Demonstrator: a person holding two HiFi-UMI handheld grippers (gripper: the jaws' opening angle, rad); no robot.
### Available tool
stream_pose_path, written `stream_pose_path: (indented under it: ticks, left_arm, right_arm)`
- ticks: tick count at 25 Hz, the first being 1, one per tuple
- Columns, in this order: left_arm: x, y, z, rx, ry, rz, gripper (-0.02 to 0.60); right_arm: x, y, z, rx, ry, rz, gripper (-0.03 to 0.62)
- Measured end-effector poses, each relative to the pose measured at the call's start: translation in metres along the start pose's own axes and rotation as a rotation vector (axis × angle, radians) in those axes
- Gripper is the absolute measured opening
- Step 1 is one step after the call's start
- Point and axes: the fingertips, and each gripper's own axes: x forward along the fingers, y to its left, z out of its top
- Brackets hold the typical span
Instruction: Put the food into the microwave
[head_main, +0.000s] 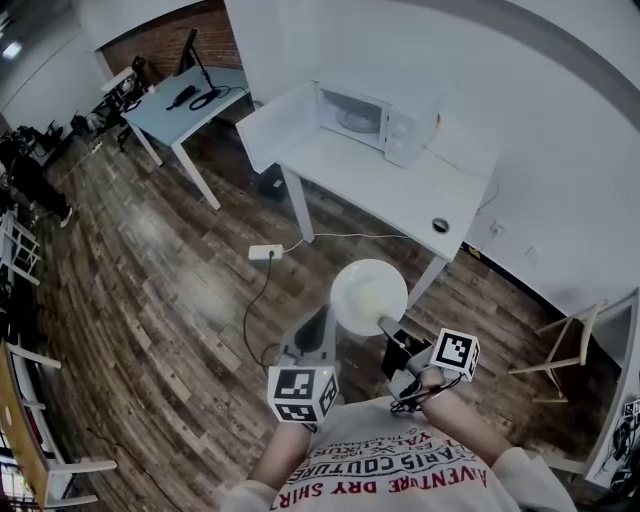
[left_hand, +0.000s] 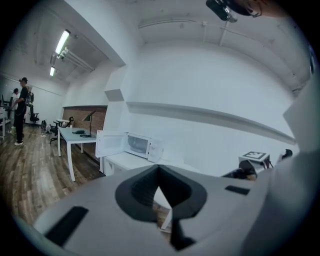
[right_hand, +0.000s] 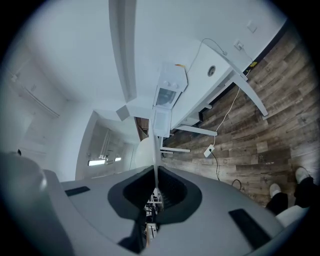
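A dark wood-plank floor (head_main: 150, 300) carries a white power strip (head_main: 266, 252) with a trailing cable. On the white rectangular table (head_main: 400, 195) a small round dark object (head_main: 441, 225) sits near the right corner. A pale grey desk (head_main: 185, 115) holds a black lamp (head_main: 193, 55) before a red brick wall (head_main: 215, 25). A light wooden chair frame (head_main: 575, 345) stands right.

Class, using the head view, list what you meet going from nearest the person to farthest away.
shirt → plate → table → microwave
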Motion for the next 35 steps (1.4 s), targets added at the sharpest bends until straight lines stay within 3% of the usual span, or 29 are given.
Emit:
stream_pose_path:
  ticks: [8,15,21,28,35]
  left_arm:
    - [-0.002,0.040,0.002,-0.003,0.006,-0.019,0.003]
    - [-0.010,0.095,0.002,-0.010,0.008,-0.023,0.003]
    - [-0.005,0.125,0.004,-0.023,0.012,-0.003,0.003]
    - [0.040,0.163,0.002,-0.052,0.025,0.041,0.003]
    - [0.128,0.191,0.034,-0.040,0.007,0.065,0.003]
  right_arm:
    - [0.037,0.007,-0.011,0.008,-0.023,-0.014,0.023]
    - [0.085,0.016,-0.045,-0.005,-0.013,-0.017,0.023]
    - [0.118,0.016,-0.047,0.040,0.012,-0.013,0.023]
    - [0.168,0.007,-0.012,0.041,0.046,-0.013,0.023]
    - [0.233,0.013,0.066,0.046,0.079,0.000,0.023]
